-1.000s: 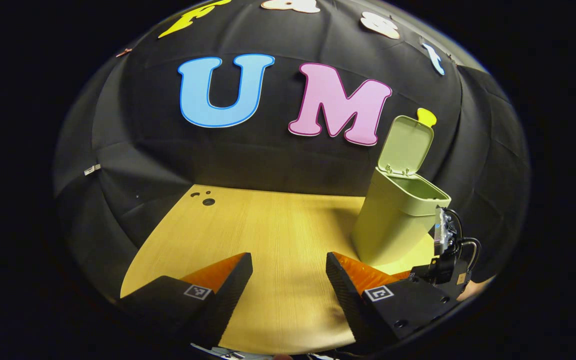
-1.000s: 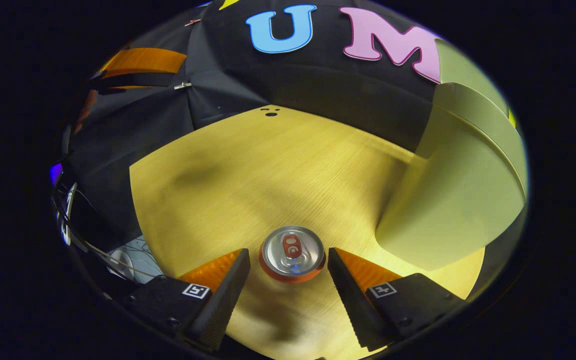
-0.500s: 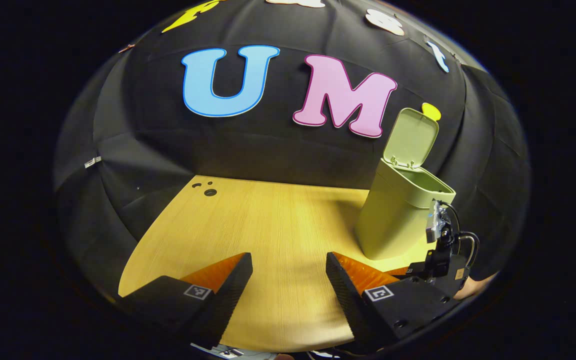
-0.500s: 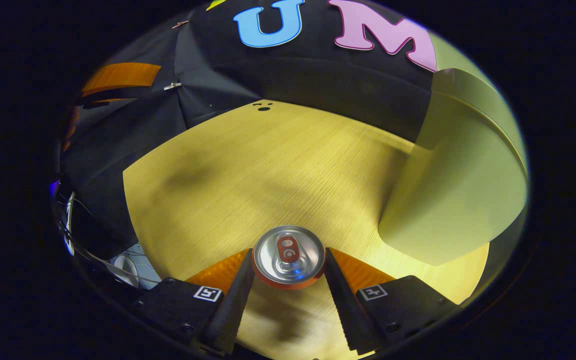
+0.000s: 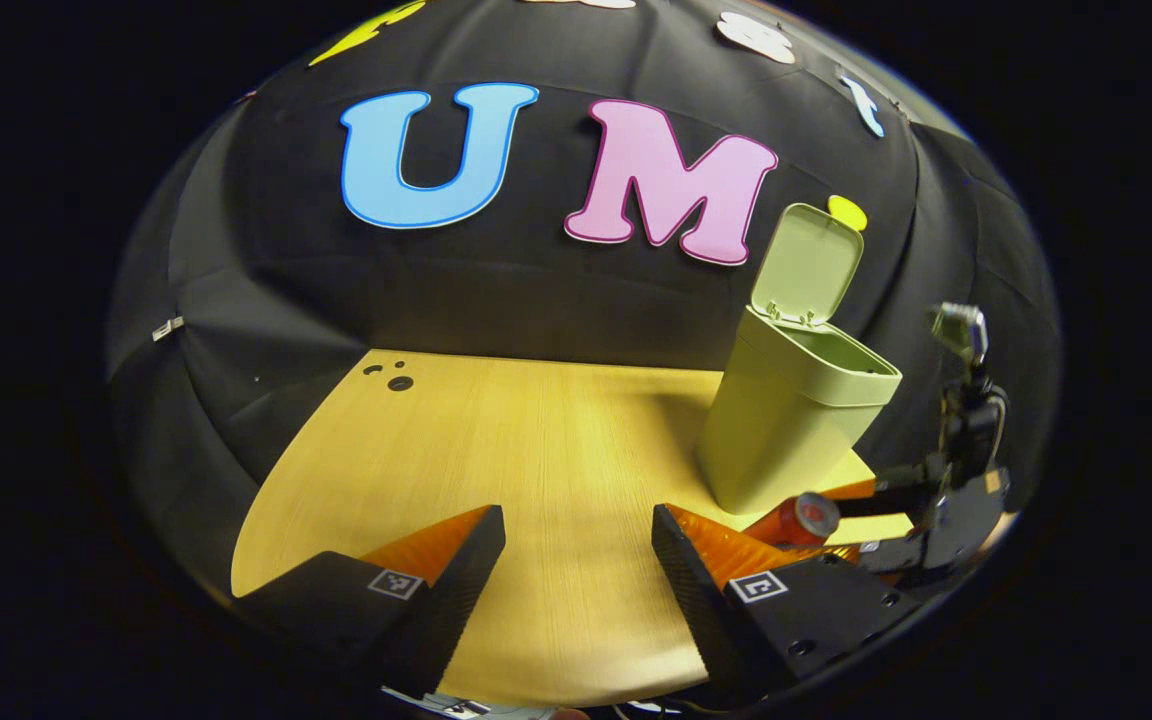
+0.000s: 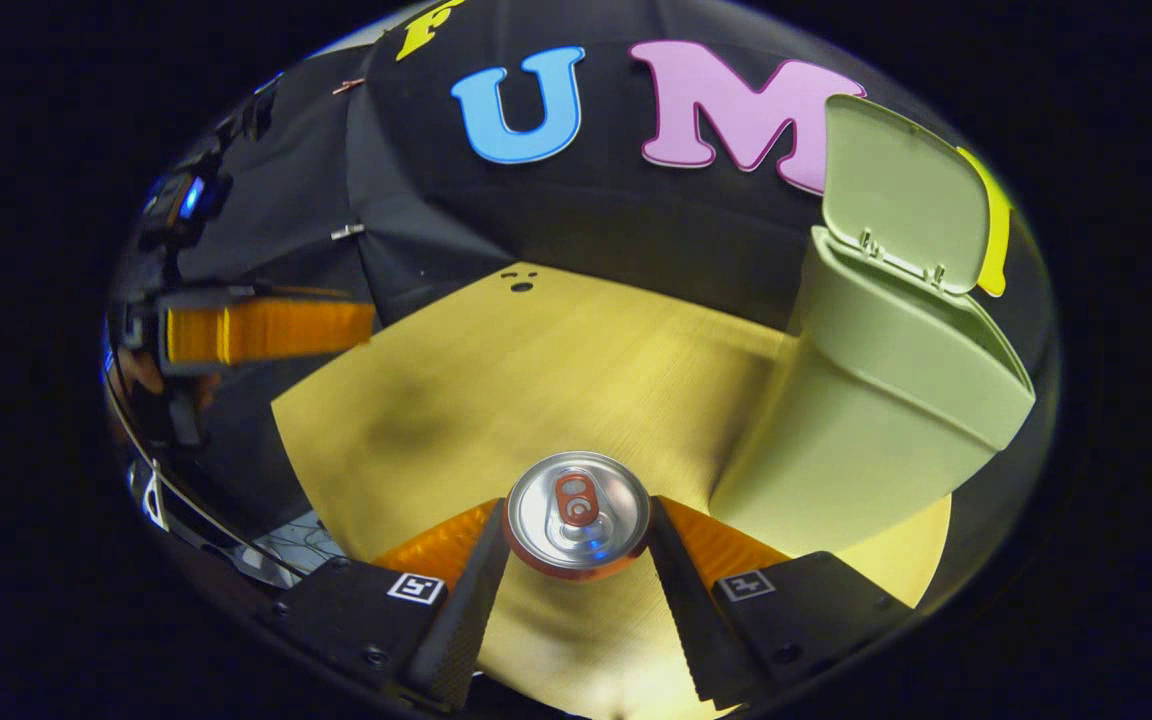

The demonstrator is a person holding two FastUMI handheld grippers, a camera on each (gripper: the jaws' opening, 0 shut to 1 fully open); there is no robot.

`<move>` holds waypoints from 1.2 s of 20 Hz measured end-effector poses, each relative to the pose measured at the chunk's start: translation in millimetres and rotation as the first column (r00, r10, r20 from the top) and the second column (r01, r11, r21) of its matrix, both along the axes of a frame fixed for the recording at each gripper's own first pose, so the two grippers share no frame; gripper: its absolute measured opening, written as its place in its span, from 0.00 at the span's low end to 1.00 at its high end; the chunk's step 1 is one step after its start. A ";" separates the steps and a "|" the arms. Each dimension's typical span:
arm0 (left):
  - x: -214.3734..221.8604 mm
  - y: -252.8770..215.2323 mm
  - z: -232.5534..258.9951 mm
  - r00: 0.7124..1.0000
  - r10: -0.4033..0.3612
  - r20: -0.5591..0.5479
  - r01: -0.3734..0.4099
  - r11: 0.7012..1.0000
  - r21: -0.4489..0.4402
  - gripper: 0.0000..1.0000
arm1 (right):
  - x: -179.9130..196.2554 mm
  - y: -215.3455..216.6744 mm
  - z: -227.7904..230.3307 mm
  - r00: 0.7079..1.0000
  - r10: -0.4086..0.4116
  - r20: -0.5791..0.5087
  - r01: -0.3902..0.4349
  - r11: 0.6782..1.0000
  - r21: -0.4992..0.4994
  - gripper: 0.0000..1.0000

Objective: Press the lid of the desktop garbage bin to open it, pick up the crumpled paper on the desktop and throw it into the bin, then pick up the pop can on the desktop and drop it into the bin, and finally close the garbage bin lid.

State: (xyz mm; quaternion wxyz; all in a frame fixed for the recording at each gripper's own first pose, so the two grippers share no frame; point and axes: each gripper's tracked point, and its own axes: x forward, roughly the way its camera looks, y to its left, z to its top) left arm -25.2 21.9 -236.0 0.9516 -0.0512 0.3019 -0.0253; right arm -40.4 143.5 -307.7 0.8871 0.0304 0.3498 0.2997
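A red pop can [image 6: 577,515] with a silver top sits between both fingers of my right gripper [image 6: 577,535], which is shut on it and holds it above the wooden table [image 6: 536,360]. The pale green bin [image 6: 886,400] stands to the right with its lid [image 6: 901,195] swung up and open. In the left gripper view the same bin [image 5: 791,420] stands at the right, and the can [image 5: 796,520] shows in front of it, tilted, held by the other gripper [image 5: 851,515]. My left gripper [image 5: 576,560] is open over the table with nothing between its fingers.
The wooden table [image 5: 536,450] runs back to the black cloth wall, with small holes [image 5: 399,382] near its far left corner. The left gripper [image 6: 266,330] hovers at the left edge of the right gripper view. Cables [image 6: 286,535] lie below the table's near left edge.
My right gripper closed on the can and lifted it off the table, tilting up so the bin's open lid came into sight. The left gripper hardly moved.
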 end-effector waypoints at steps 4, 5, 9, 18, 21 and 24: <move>2.5 -8.7 -4.9 1.000 -0.024 -0.010 0.024 1.000 -0.007 0.95 | 20.4 -20.6 58.4 0.997 -0.037 0.074 0.036 0.999 0.017 0.83; 3.2 -10.8 -5.1 0.999 -0.032 -0.009 0.032 0.999 -0.009 0.95 | 26.4 -25.7 72.7 0.995 -0.050 0.090 0.048 0.999 0.023 0.83; 6.2 -16.7 -4.9 0.999 -0.054 -0.006 0.054 0.999 -0.007 0.95 | 58.4 -51.2 124.6 0.979 -0.119 0.166 0.112 0.992 0.054 0.83; 0.1 -16.8 -3.6 0.998 -0.063 -0.013 0.063 0.998 -0.005 0.95 | 150.1 -140.3 144.7 0.899 -0.355 0.259 0.360 0.933 0.028 0.83; -2.1 -13.6 -2.8 0.998 -0.060 -0.015 0.060 0.998 0.000 0.95 | 166.6 -154.9 124.3 0.886 -0.396 0.243 0.408 0.913 0.000 0.83; -3.5 -11.3 -1.9 0.998 -0.056 -0.018 0.056 0.998 0.003 0.95 | 169.7 -155.1 103.7 0.885 -0.434 0.169 0.440 0.898 0.001 0.83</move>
